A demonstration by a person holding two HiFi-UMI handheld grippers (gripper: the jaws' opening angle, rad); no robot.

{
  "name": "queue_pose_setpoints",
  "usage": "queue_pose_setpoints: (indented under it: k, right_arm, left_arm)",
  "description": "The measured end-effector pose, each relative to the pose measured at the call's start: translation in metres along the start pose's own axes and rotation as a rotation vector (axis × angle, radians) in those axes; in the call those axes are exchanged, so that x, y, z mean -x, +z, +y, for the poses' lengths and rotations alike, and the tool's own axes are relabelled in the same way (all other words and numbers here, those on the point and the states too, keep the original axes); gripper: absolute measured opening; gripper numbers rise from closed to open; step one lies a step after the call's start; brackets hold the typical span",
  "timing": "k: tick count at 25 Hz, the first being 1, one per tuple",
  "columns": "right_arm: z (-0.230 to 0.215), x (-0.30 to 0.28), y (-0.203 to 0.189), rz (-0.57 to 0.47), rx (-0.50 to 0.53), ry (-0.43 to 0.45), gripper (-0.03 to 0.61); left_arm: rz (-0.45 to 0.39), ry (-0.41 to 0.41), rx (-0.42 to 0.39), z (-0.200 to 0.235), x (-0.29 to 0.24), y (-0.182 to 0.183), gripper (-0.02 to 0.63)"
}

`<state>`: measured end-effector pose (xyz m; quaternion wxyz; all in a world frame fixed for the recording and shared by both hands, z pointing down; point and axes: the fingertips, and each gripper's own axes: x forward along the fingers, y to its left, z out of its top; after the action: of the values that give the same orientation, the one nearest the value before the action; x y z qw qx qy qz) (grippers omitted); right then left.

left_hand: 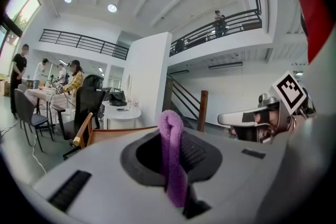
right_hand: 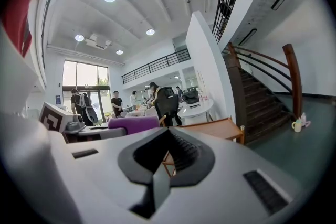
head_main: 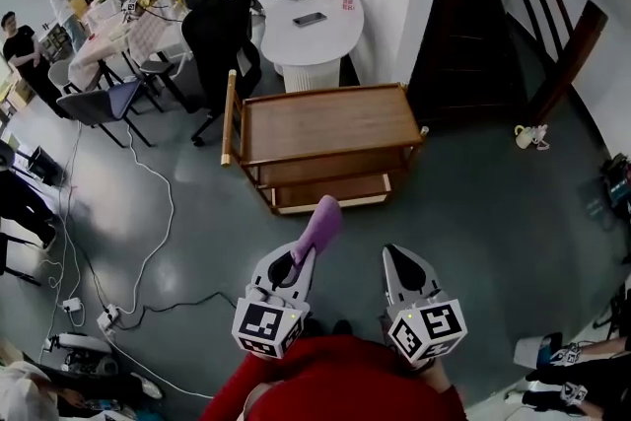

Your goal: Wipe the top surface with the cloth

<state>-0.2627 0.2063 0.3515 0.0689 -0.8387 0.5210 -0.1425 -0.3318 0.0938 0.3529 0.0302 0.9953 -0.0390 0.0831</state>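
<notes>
Left hand-held gripper (head_main: 304, 254) pinches the purple cloth (head_main: 321, 222) upright, ready for the wooden cart (head_main: 320, 121) top (well ahead); right hand-held gripper (head_main: 392, 253) is pressed together, empty.

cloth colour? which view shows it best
Plain purple. The cloth shows best in the left gripper view, clamped between the jaws.

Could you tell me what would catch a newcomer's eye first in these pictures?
The purple cloth stands out at once: it is pinched in the left gripper and sticks out ahead of it, toward the wooden cart on the grey floor in front of the person. The right gripper is held beside the left one, its jaws together on nothing.
</notes>
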Motion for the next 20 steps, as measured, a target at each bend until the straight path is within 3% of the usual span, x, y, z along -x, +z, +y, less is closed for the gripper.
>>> queue_pose_setpoints:
  k: [13, 20]
  right_arm:
    - [-0.058, -0.014, 0.007, 0.01, -0.044, -0.05, 0.003]
    - [-0.109, -0.071, 0.016, 0.028, -0.062, -0.077, 0.003]
  left_arm:
    - [0.021, 0.029, -0.021, 0.0, -0.049, 0.009, 0.048]
    - [0.039, 0.027, 0.001, 0.029, -0.125, 0.007, 0.048]
